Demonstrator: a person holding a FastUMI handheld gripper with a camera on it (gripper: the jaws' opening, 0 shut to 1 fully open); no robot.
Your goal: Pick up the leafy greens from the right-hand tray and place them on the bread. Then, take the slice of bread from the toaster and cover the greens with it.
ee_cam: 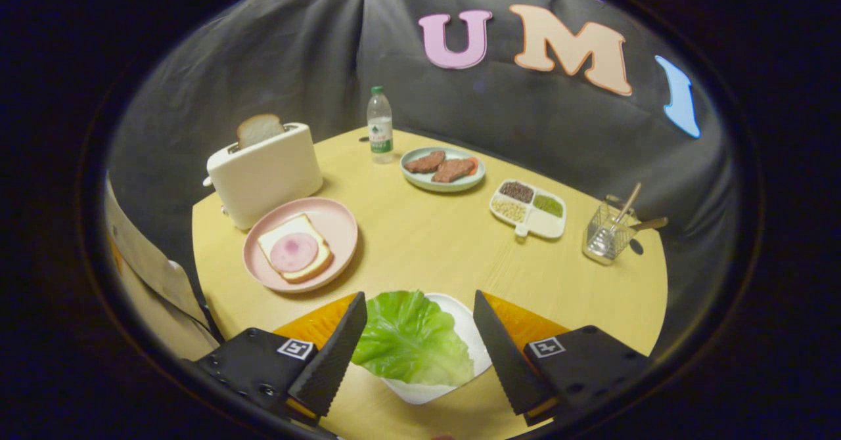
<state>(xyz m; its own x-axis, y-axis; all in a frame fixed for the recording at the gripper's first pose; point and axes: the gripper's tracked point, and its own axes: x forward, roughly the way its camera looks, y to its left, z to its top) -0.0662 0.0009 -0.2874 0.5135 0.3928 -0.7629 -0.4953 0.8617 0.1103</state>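
Observation:
A green lettuce leaf (410, 338) lies on a white tray (468, 325) right between my fingers. My gripper (420, 310) is open, one finger on each side of the leaf, neither pressing on it. Beyond the left finger a pink plate (338, 220) holds a slice of bread (309, 266) topped with a round pink slice of ham (294, 251). Behind the plate stands a cream toaster (266, 174) with a second bread slice (259, 129) sticking up from its slot.
Farther back stand a water bottle (380, 125), a grey-green plate with meat pieces (442, 167), a white divided dish of grains (528, 209) and a wire basket with utensils (608, 235). The round wooden table (433, 243) ends near the booth cloth. A pale sleeve (148, 263) shows at left.

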